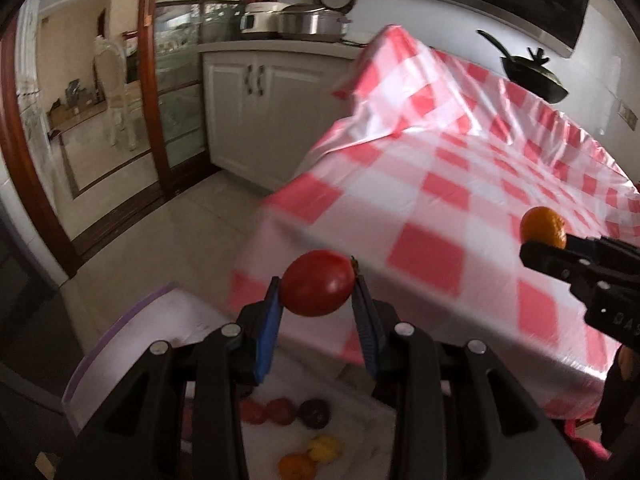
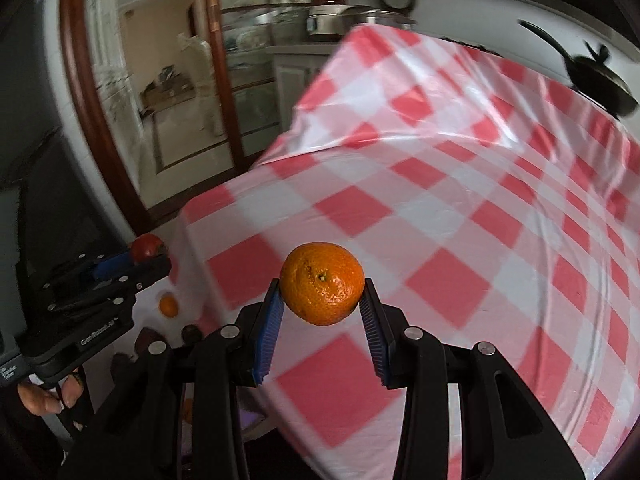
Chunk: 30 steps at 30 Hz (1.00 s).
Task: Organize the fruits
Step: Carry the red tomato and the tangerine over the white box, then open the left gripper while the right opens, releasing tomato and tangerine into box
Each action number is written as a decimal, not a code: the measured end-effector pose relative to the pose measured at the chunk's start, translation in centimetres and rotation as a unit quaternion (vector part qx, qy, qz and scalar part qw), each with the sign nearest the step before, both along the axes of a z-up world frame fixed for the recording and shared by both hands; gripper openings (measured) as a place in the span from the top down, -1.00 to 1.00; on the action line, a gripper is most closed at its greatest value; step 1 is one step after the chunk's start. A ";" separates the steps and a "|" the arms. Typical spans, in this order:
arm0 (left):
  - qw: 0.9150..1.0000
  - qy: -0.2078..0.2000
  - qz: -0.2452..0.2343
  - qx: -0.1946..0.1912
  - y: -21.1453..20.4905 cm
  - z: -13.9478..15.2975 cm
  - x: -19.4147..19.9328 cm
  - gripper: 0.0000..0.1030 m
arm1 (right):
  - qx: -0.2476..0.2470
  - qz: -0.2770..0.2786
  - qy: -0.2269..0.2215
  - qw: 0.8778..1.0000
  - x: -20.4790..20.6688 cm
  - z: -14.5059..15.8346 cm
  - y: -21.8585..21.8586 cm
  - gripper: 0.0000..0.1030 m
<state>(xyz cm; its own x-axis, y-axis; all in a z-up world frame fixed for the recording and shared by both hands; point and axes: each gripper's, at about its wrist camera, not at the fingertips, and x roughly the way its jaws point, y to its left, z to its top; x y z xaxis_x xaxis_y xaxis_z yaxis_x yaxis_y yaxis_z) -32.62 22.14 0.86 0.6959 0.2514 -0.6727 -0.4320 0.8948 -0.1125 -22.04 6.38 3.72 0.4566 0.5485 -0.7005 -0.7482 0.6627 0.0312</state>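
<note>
My left gripper (image 1: 317,290) is shut on a red tomato (image 1: 317,289) and holds it in the air over the near left corner of the table. My right gripper (image 2: 322,290) is shut on an orange mandarin (image 2: 322,283), held above the red-and-white checked tablecloth (image 2: 460,216). The mandarin (image 1: 543,227) also shows at the right edge of the left wrist view, and the tomato (image 2: 146,247) at the left of the right wrist view. Several loose fruits (image 1: 298,414) lie on a white surface (image 1: 160,320) below the left gripper.
The checked cloth (image 1: 460,184) drapes over a raised back part of the table. A black pan (image 1: 532,76) sits behind it. White cabinets (image 1: 256,112) with cookers (image 1: 308,20) on top stand at the back. A wood-framed glass door (image 1: 168,92) is at the left.
</note>
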 end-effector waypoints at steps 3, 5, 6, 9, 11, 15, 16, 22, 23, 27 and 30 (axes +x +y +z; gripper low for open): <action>1.000 0.006 0.017 -0.012 1.1 -1.0 -1.7 0.32 | -0.009 0.029 0.001 1.000 -1.4 -0.4 1.5 0.24; 0.999 0.010 0.029 -0.019 1.8 -1.7 -2.8 0.31 | -0.017 0.053 0.004 0.998 -2.5 -0.9 2.8 0.24; 0.999 0.013 0.034 -0.022 2.0 -2.0 -3.4 0.31 | -0.021 0.064 0.004 0.998 -3.1 -1.2 3.4 0.24; 0.998 0.024 0.046 -0.025 2.6 -3.0 -4.8 0.31 | -0.043 0.107 0.001 0.993 -5.2 -2.1 5.4 0.24; 0.998 0.031 0.053 -0.026 2.9 -3.6 -5.5 0.31 | -0.056 0.132 -0.001 0.990 -6.6 -2.7 6.4 0.24; 0.996 0.048 0.073 -0.033 3.9 -5.2 -6.9 0.31 | -0.088 0.178 -0.006 0.980 -9.0 -4.3 8.2 0.24; 0.995 0.056 0.077 -0.036 4.3 -5.8 -7.3 0.31 | -0.096 0.187 -0.007 0.978 -9.4 -4.8 8.7 0.24; 0.989 0.085 0.111 -0.046 6.2 -8.1 -9.0 0.31 | -0.142 0.229 0.008 0.963 -11.7 -7.8 11.1 0.24; 0.988 0.091 0.115 -0.050 6.4 -8.5 -9.2 0.31 | -0.150 0.236 0.012 0.960 -11.9 -8.4 11.6 0.24; 0.982 0.113 0.134 -0.065 7.5 -10.0 -9.8 0.30 | -0.175 0.257 0.019 0.950 -12.7 -10.1 12.8 0.24; 0.978 0.131 0.148 -0.074 8.1 -11.1 -10.1 0.30 | -0.195 0.269 0.031 0.943 -13.4 -11.7 13.6 0.24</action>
